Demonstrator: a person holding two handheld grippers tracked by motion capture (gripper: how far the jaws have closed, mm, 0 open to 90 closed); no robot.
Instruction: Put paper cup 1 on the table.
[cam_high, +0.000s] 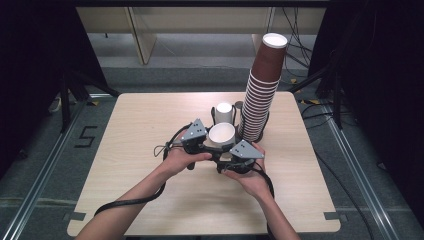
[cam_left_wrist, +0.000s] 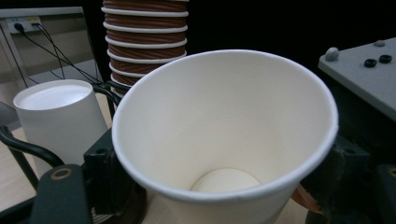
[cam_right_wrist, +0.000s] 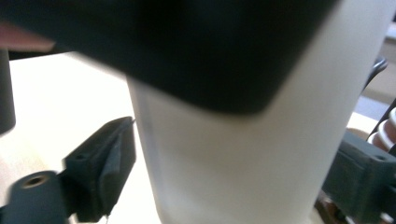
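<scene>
A white paper cup (cam_high: 222, 135) stands upright and empty near the middle of the wooden table (cam_high: 150, 125), between both hands. My left gripper (cam_high: 210, 142) reaches it from the left. In the left gripper view the cup (cam_left_wrist: 224, 121) sits between the black jaws, and both pads press its wall, so the left gripper (cam_left_wrist: 222, 179) is shut on it. My right gripper (cam_high: 229, 154) comes from the front right. In the right gripper view its jaws straddle the cup's white wall (cam_right_wrist: 233, 154), the left pad (cam_right_wrist: 114, 172) stands slightly off it, and the right gripper (cam_right_wrist: 229, 184) is open.
A tall leaning stack of brown paper cups (cam_high: 262, 85) rises just behind and right of the hands. An upside-down white cup (cam_high: 224, 112) sits in a black wire holder beside it. The right gripper's grey plate (cam_left_wrist: 364, 74) is close at the right. Cables trail off the table's front.
</scene>
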